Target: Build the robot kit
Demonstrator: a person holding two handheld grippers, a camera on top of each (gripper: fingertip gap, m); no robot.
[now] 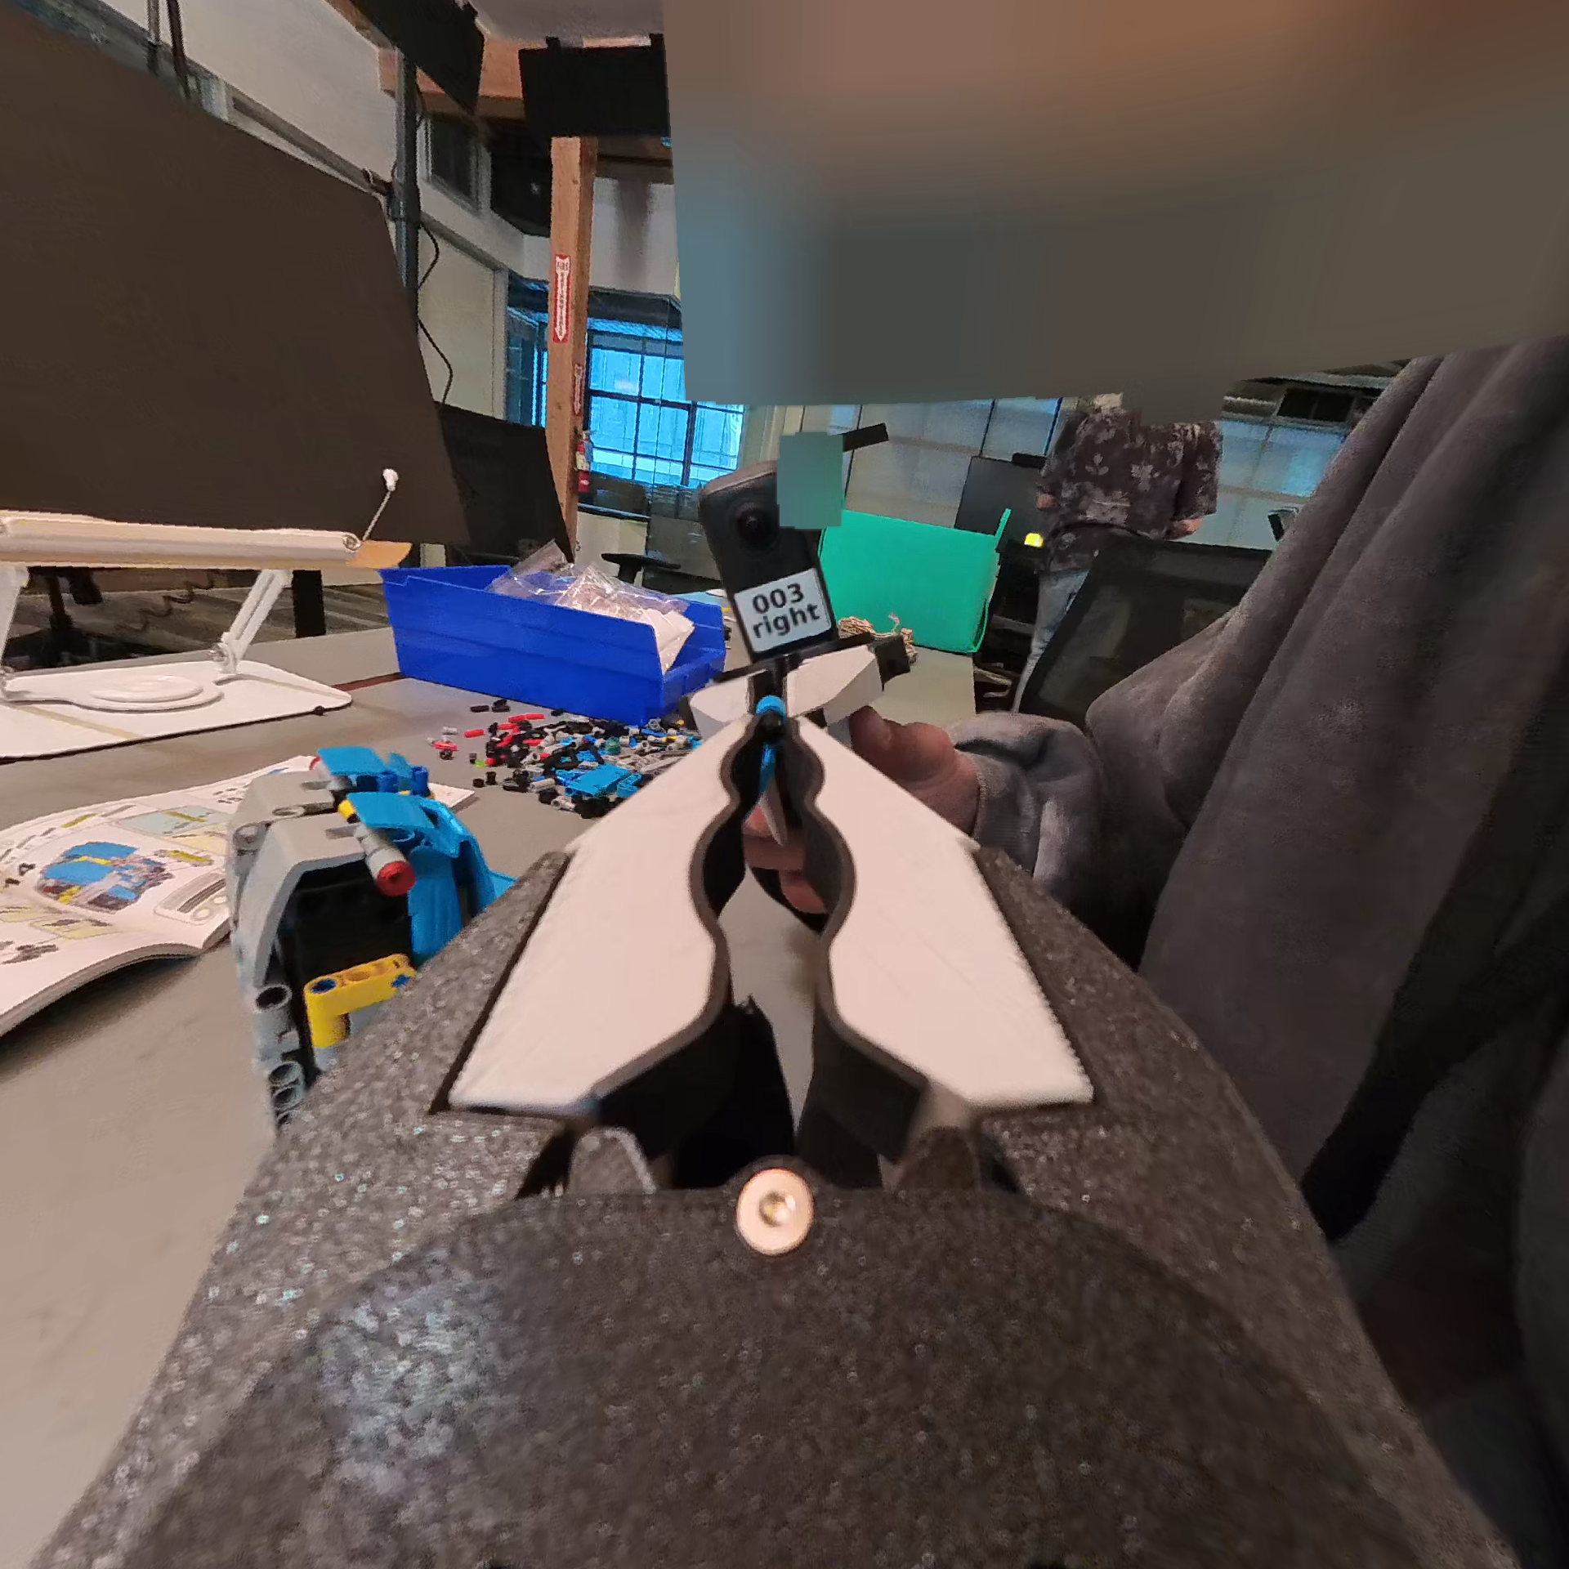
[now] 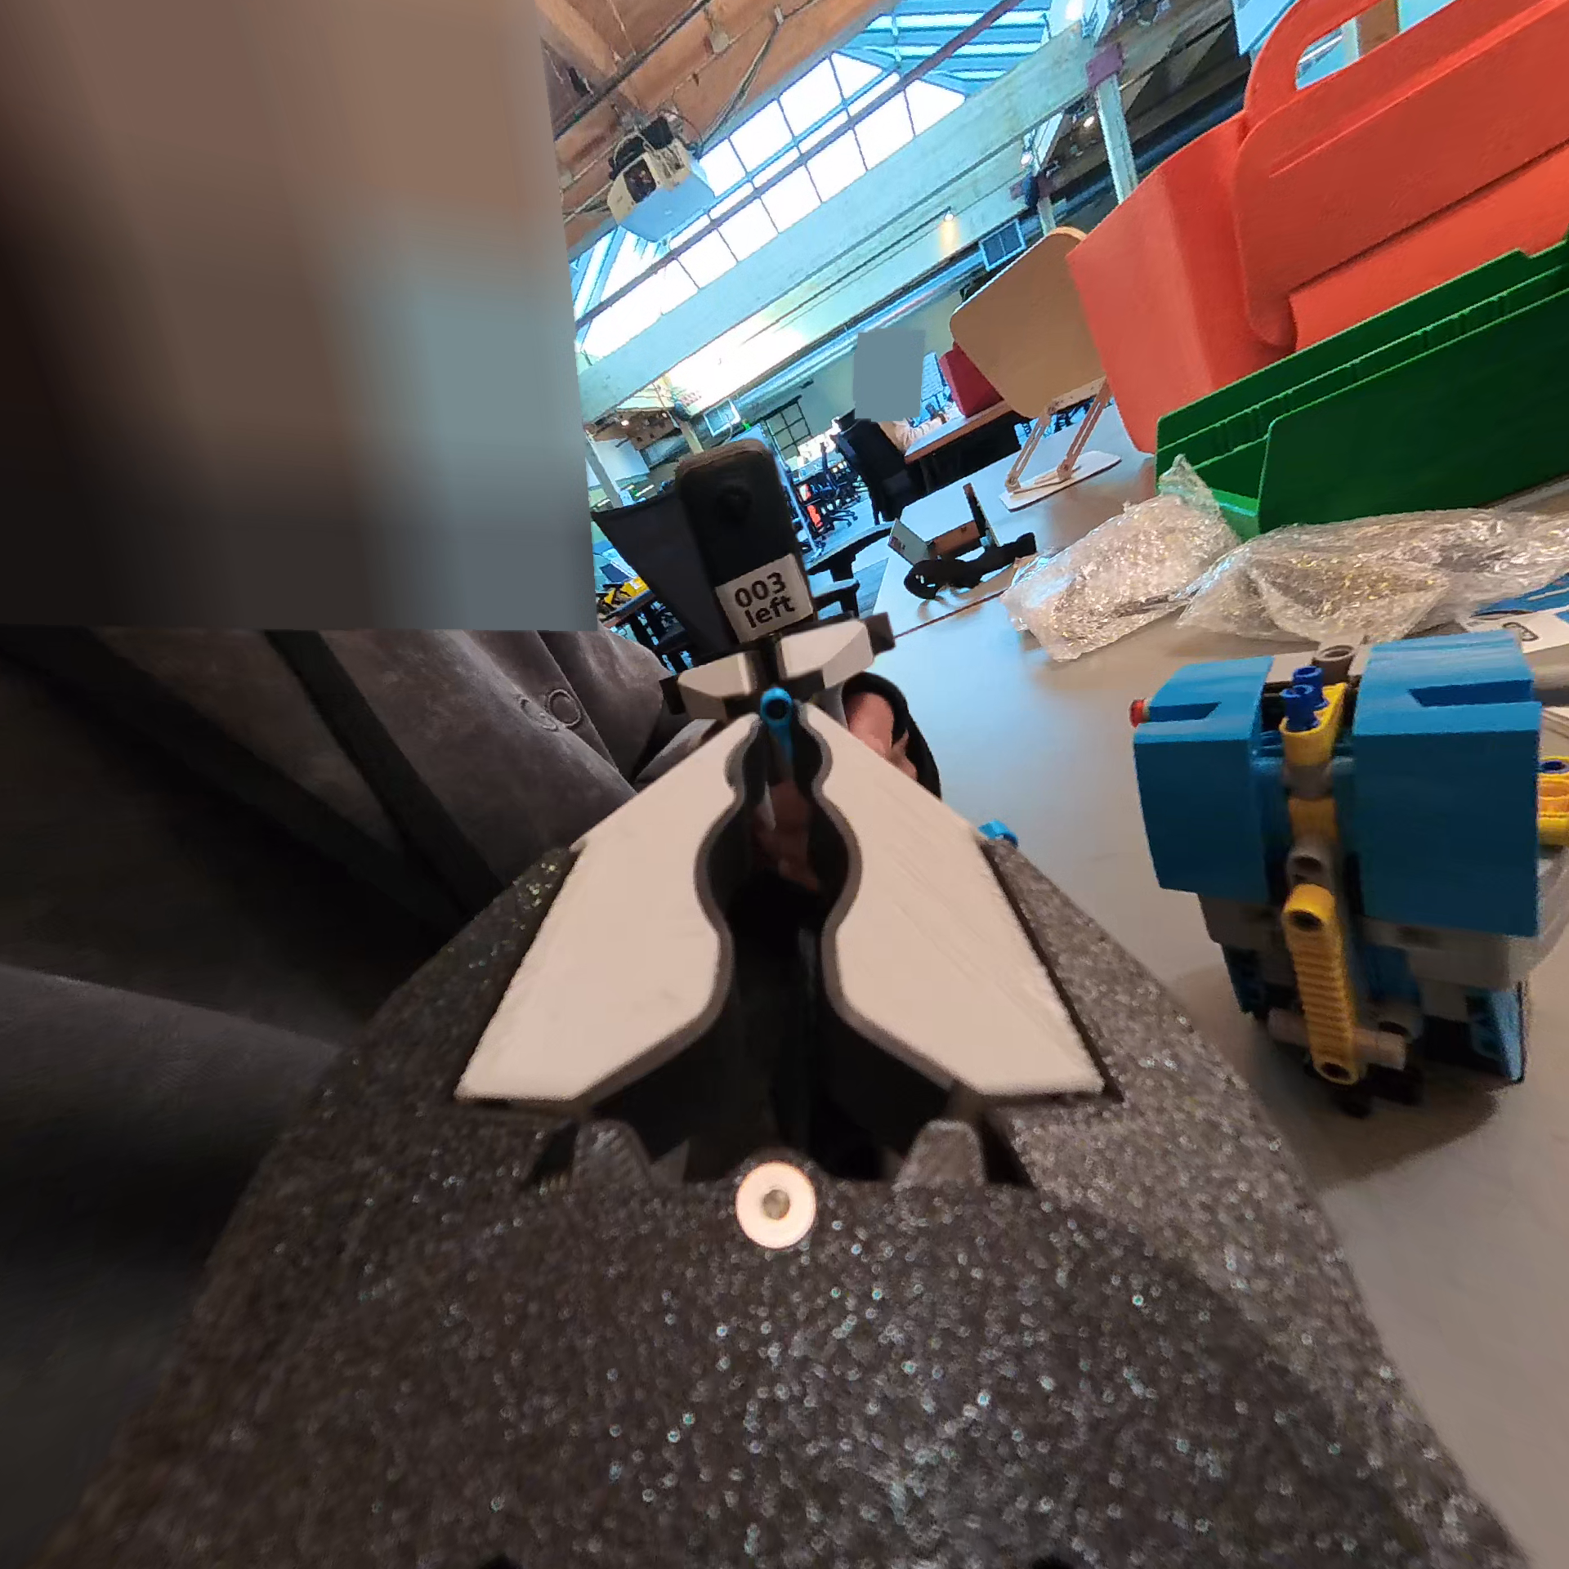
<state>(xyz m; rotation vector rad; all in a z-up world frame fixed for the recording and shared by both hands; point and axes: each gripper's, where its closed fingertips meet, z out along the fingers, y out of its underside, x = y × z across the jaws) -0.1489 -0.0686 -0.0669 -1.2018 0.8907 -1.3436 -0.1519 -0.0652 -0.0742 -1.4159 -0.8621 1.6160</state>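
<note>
My left gripper (image 1: 769, 722) and my right gripper (image 2: 774, 711) meet tip to tip above the grey table (image 1: 110, 1146). A small blue building-toy piece (image 1: 769, 747) sits where the tips meet, and both grippers look shut on it; it also shows in the right wrist view (image 2: 778, 722). The right gripper (image 1: 785, 679) faces me in the left wrist view, with a hand (image 1: 908, 764) behind it. The left gripper (image 2: 777, 662) faces me in the right wrist view. A blue, grey and yellow toy model (image 1: 357, 891) stands on the table beside them (image 2: 1358, 849).
An open instruction booklet (image 1: 102, 874) lies left of the model. Loose small parts (image 1: 569, 747) are scattered before a blue bin (image 1: 543, 645). A white stand (image 1: 170, 679) is far left. Plastic bags (image 2: 1189, 577), a green bin (image 2: 1401, 441) and an orange object (image 2: 1273, 212) lie behind the model. Less than 4 cm separates the two grippers' tips.
</note>
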